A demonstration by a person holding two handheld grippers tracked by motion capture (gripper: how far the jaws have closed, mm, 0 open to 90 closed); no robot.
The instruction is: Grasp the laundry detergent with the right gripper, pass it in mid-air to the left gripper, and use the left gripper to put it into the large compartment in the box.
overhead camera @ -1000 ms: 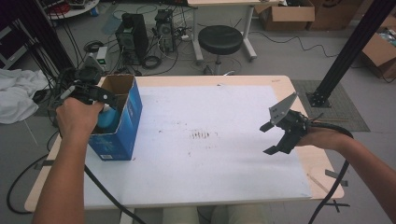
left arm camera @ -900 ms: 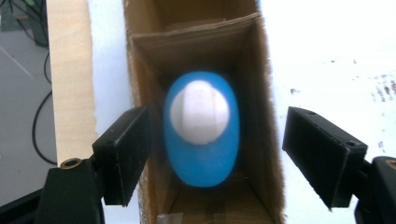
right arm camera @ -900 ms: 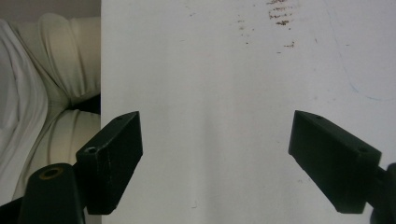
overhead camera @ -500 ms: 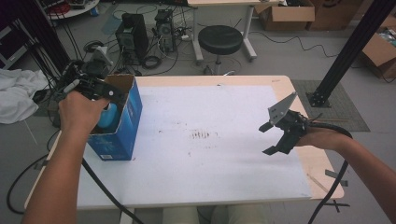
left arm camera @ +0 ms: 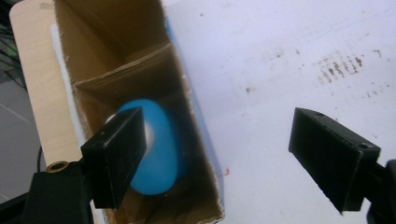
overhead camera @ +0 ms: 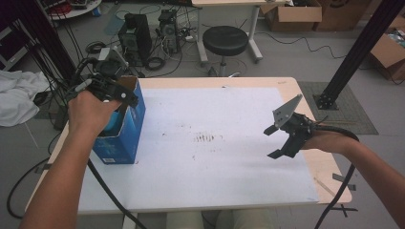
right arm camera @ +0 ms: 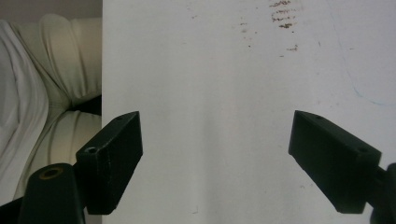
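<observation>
The left gripper (overhead camera: 125, 95) hangs above the open top of the blue box (overhead camera: 125, 125), which stands at the left side of the counter (overhead camera: 229, 191). Its jaws are spread wide and hold nothing. Inside the box, in the near compartment in front of a cardboard divider (left arm camera: 126, 74), lies a light blue rounded object (left arm camera: 159, 144). It looks smooth and egg-shaped, but it is blurred, so I cannot tell what it is exactly.

To do this step well, I think the gripper must stay clear of the cardboard walls, because one jaw is over the compartment and the other is outside over the white counter. The right gripper (overhead camera: 276, 141) waits well apart over the right side, also wide and empty.
</observation>
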